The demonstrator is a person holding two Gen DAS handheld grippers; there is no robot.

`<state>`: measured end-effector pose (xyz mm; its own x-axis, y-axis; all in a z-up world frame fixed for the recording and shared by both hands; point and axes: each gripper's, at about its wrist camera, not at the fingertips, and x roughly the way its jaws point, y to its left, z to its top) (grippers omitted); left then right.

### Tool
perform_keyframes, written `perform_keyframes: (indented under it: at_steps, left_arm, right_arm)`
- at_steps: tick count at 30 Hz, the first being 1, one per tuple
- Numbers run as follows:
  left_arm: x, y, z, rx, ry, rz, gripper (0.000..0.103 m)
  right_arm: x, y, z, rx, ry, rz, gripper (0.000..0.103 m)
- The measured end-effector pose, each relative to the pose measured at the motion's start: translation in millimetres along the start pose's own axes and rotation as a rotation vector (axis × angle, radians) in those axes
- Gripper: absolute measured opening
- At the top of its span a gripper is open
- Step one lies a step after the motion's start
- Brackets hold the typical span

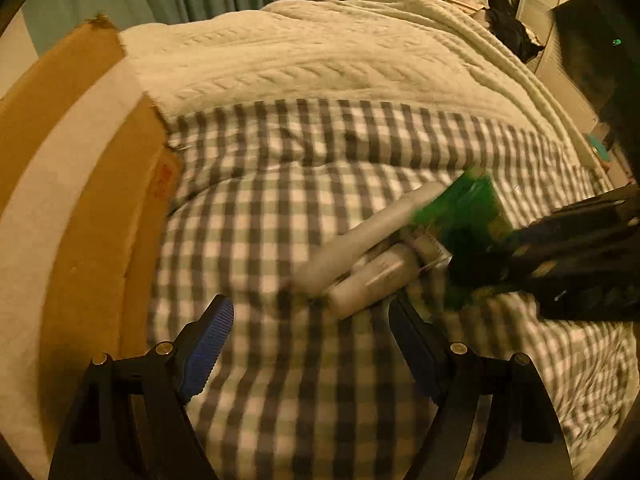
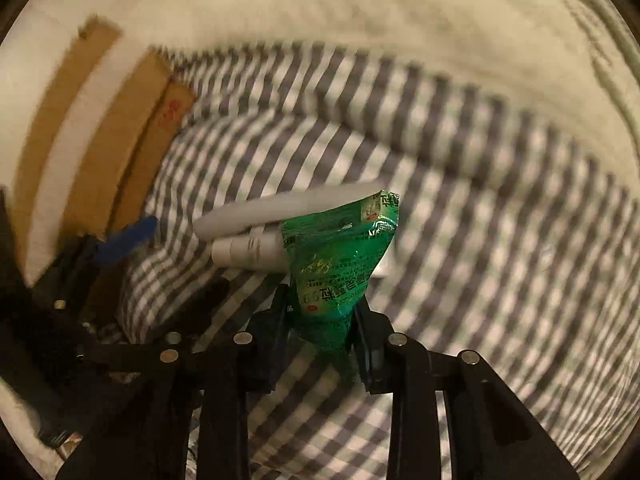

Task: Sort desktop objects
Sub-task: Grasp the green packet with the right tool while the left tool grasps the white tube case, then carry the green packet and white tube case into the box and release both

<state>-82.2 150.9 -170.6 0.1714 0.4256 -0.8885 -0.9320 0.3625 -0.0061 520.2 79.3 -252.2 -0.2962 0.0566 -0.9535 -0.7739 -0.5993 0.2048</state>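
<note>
I had the right gripper (image 2: 322, 320) clamped on the green sachet (image 2: 340, 256) above the bedspread (image 2: 500, 240), left gripper (image 1: 308, 344) spread empty, both tubes (image 1: 360, 240) unsorted, box (image 1: 100, 220) waiting.

My left tongs (image 1: 308, 344): black linkage arms, silver round pins, blue ribbed pads. My right tongs (image 2: 320, 320): matching black arms, silver pins.
</note>
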Motion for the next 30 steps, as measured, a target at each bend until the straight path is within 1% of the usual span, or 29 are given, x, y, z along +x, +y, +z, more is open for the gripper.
perform_keyframes:
  at_steps: [2, 3, 5, 8, 10, 12, 14, 16, 17, 19, 20, 21, 24, 27, 29, 30]
  left_arm:
    - [3, -7, 12, 0.005, -0.018, -0.008, 0.083]
    - [4, -10, 16, 0.006, -0.025, -0.01, 0.083]
    - [9, -16, 28, 0.016, -0.033, -0.005, 0.083]
    - [21, -24, 37, 0.063, 0.0, 0.001, 0.083]
    - [29, -29, 36, 0.097, 0.032, -0.021, 0.083]
    - [37, -33, 31, 0.127, 0.07, -0.061, 0.083]
    - [40, -36, 27, 0.152, 0.068, -0.068, 0.082]
    - [41, -35, 27, 0.152, 0.072, -0.081, 0.075]
    - [39, -33, 29, 0.144, 0.072, -0.095, 0.067]
    - [33, -26, 32, 0.113, 0.059, -0.117, 0.042]
    - [31, -21, 36, 0.085, 0.068, -0.138, 0.017]
    - [31, -15, 38, 0.053, 0.091, -0.167, 0.016]
    - [31, -9, 37, 0.041, 0.107, -0.176, 0.013]
    - [35, -18, 32, 0.055, 0.131, -0.142, 0.012]
    - [38, -23, 34, 0.071, 0.141, -0.093, 0.013]
    - [39, -25, 35, 0.074, 0.144, -0.081, 0.013]
  right_arm:
    - [-14, -11, 0, 0.028, -0.038, 0.01, 0.028]
    - [-25, -20, -1, 0.053, -0.071, 0.003, 0.028]
    - [-38, -34, -1, 0.082, -0.096, -0.007, 0.028]
    - [-48, -52, -6, 0.144, -0.114, 0.006, 0.028]
    - [-55, -64, -9, 0.183, -0.114, 0.013, 0.028]
    - [-55, -71, -11, 0.195, -0.111, 0.004, 0.028]
    - [-57, -77, -15, 0.199, -0.108, 0.0, 0.028]
    - [-58, -84, -17, 0.207, -0.111, 0.001, 0.028]
    - [-60, -88, -19, 0.212, -0.11, 0.006, 0.028]
    - [-59, -90, -20, 0.219, -0.108, 0.012, 0.028]
    - [-59, -90, -21, 0.217, -0.105, 0.016, 0.028]
    - [-57, -89, -20, 0.213, -0.104, 0.015, 0.028]
    - [-57, -83, -18, 0.197, -0.107, 0.018, 0.028]
    - [-58, -80, -16, 0.188, -0.113, 0.022, 0.028]
    - [-60, -78, -17, 0.178, -0.117, 0.015, 0.028]
    - [-61, -78, -17, 0.175, -0.118, 0.008, 0.028]
